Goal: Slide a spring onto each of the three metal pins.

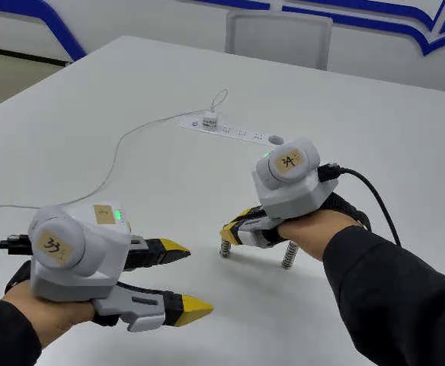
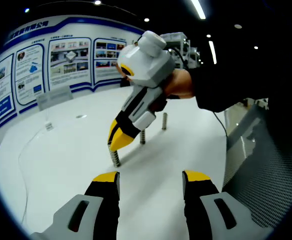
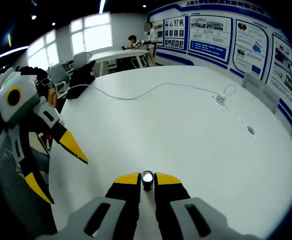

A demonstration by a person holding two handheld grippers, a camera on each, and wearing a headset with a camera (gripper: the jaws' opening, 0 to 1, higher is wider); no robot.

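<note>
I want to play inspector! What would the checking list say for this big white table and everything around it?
Surface: white table, smooth and matte.
Job's things: three upright pins. Coils show on the near pin and middle pin; the far pin is too small to tell.
Clutter: power strip with a white plug.
Grippers: left gripper open, holding nothing; right gripper shut on a round metal end, tip down at the near pin.
Cables: white cord from the power strip; black cable from the right gripper.
Surroundings: chair behind the table; display boards on the wall.
</note>
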